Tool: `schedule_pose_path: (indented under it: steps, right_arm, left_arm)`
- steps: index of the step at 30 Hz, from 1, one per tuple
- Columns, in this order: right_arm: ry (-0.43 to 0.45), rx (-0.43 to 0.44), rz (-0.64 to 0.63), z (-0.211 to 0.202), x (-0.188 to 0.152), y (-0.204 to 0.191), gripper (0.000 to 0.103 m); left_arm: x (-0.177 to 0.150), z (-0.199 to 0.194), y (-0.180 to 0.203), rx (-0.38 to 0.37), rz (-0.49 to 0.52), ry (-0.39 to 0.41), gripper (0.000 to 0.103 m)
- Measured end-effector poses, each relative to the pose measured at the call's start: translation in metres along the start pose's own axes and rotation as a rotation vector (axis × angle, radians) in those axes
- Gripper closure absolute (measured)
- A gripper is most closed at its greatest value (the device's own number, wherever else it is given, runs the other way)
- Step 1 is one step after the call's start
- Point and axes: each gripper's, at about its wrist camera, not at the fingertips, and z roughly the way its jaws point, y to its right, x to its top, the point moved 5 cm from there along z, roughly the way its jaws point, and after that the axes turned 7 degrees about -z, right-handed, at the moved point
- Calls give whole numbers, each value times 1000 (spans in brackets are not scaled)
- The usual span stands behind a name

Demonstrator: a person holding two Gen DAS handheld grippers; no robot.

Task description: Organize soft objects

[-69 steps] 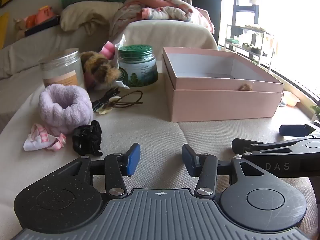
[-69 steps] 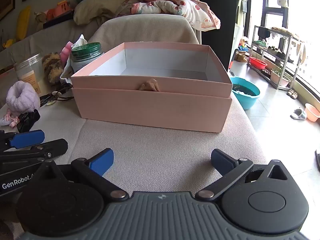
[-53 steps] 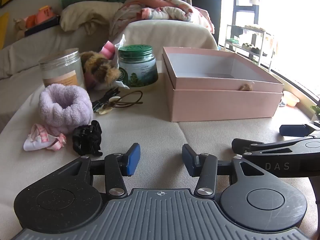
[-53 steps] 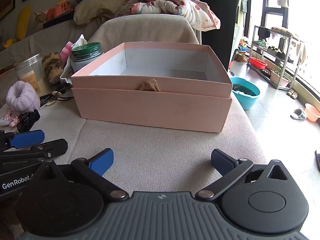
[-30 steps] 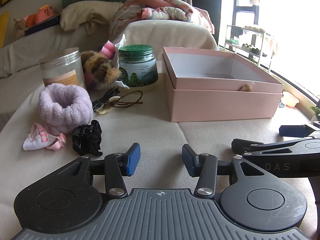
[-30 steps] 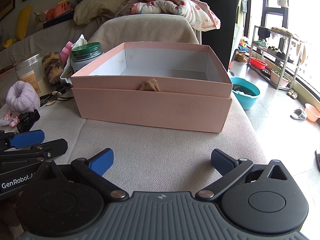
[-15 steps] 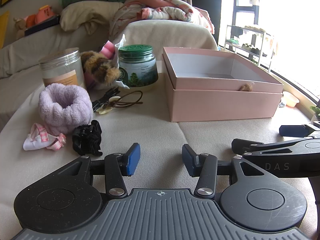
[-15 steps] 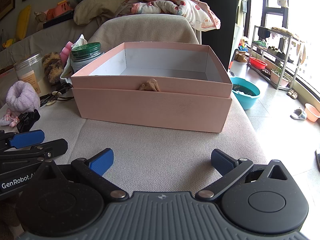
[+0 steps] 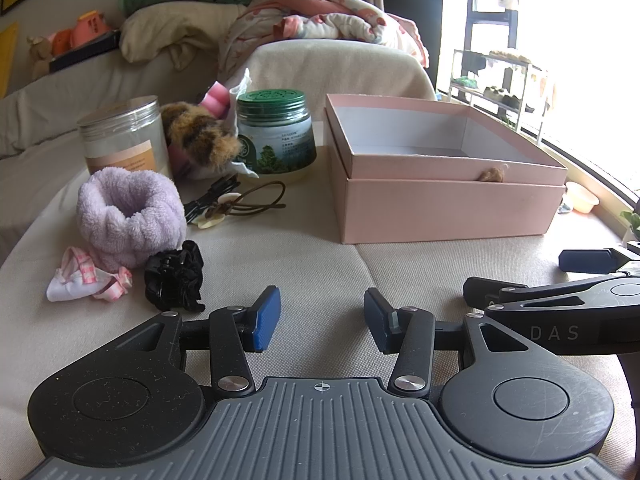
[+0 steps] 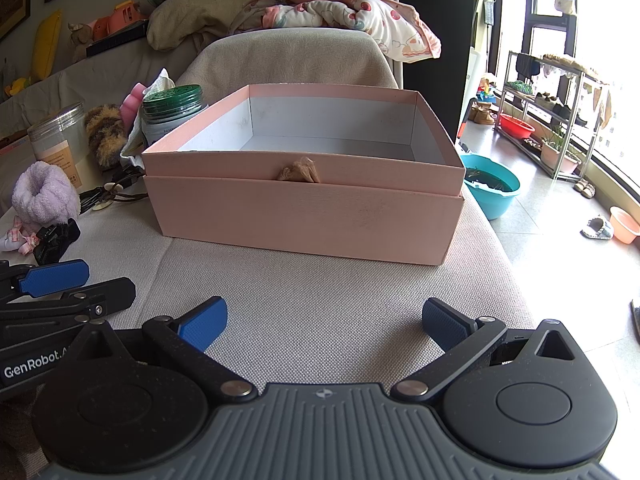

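Note:
An open pink box (image 9: 440, 204) (image 10: 304, 216) stands on the beige cushion surface. Left of it lie a lilac fluffy scrunchie (image 9: 130, 216) (image 10: 44, 194), a black scrunchie (image 9: 174, 276), a pink-and-white checked scrunchie (image 9: 86, 276), a brown furry item (image 9: 200, 140) and brown hair ties (image 9: 248, 200). My left gripper (image 9: 320, 320) is open and empty, low over the cushion, right of the black scrunchie. My right gripper (image 10: 324, 324) is wide open and empty in front of the box.
A green-lidded jar (image 9: 276, 136) and a clear jar (image 9: 124, 136) stand behind the soft items. Pillows and a blanket (image 9: 320, 24) are piled on the sofa back. The cushion edge drops to the floor on the right, near a teal basin (image 10: 492, 188).

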Motion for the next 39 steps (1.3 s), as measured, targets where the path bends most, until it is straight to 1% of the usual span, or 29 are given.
schedule_pose_path:
  steps: [24,29,30,34,36,37,38,39]
  right_arm:
    - [0,0,0,0,0,0,0]
    - [-3,4,0,1,-1,0,0]
    - [-16,13,-6,2,0,0,0]
    - [-118,66,-46,5,8,3,0]
    - [-143,70,-52,5,9,2,0]
    - [-154,69,-53,7,11,0,0]
    - [-160,69,-53,6,10,0,0]
    - [-162,70,-53,8,11,0,0]
  left_arm:
    - [6,-6,5,3,5,1,52]
    - [9,-3,4,-10,-7,1,52]
    - [8,-4,2,-25,-15,1,52]
    - [10,-15,-5,-115,-41,-10,52]
    - [20,-28,-15,-133,-59,15,52]
    - [28,-38,-26,-140,-73,44,52]
    - [35,-45,-36,-138,-80,65,52]
    - [46,-52,-53,-119,-96,95,52]
